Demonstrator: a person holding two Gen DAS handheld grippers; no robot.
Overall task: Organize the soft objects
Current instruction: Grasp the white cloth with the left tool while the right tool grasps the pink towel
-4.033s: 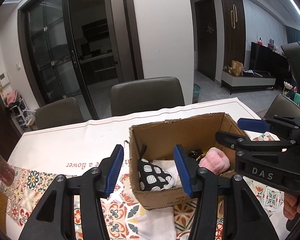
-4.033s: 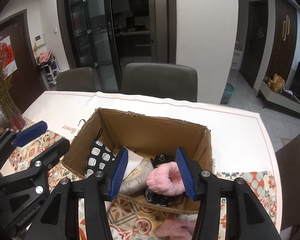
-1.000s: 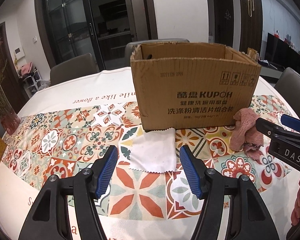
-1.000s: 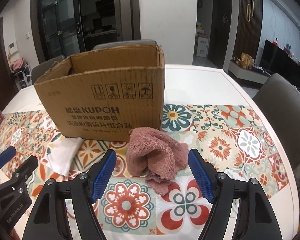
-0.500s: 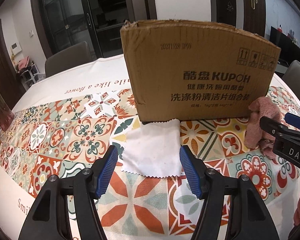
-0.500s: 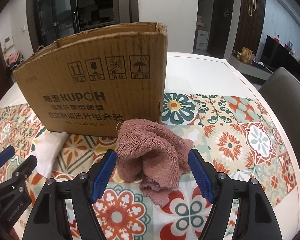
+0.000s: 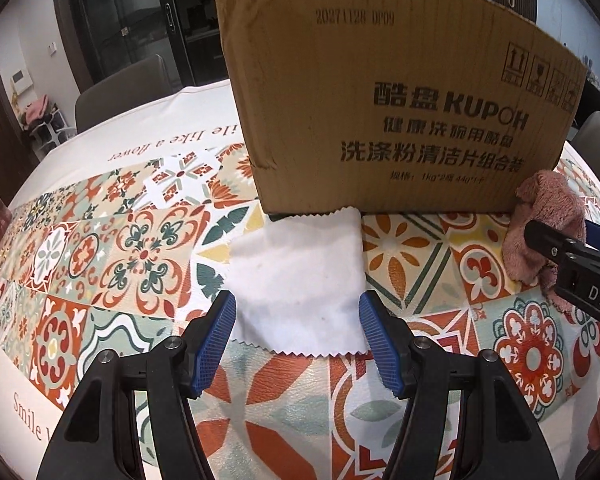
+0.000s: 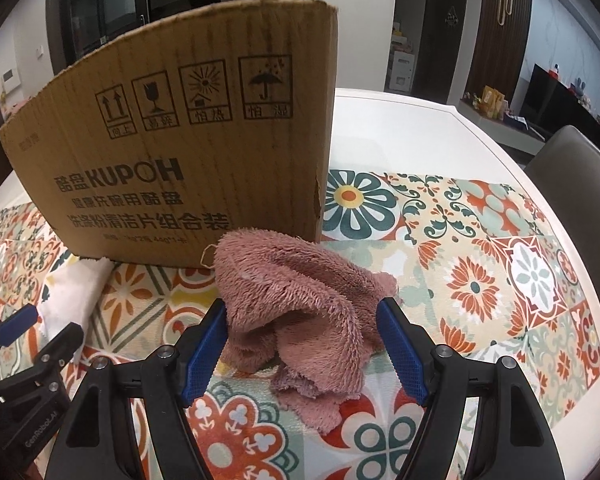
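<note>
A white cloth (image 7: 300, 280) with zigzag edges lies flat on the patterned tablecloth, just in front of the cardboard box (image 7: 380, 100). My left gripper (image 7: 298, 320) is open, its blue pads on either side of the cloth's near edge, not pressing it. A crumpled pink fluffy towel (image 8: 300, 304) lies at the box's (image 8: 188, 140) right corner. My right gripper (image 8: 302, 336) is open around it; the left pad brushes the pile, the right pad stands clear. The box's inside is hidden from both views.
The tablecloth (image 7: 112, 248) has tile patterns in front and plain white behind the box. Grey chairs (image 7: 128, 84) stand at the far side and at the right (image 8: 580, 184). The right gripper's body (image 7: 580, 276) shows at the left view's right edge.
Both grippers have sunk and moved closer to the table and box. The white cloth and pink towel now lie between their pads. Jaw widths are unchanged.
</note>
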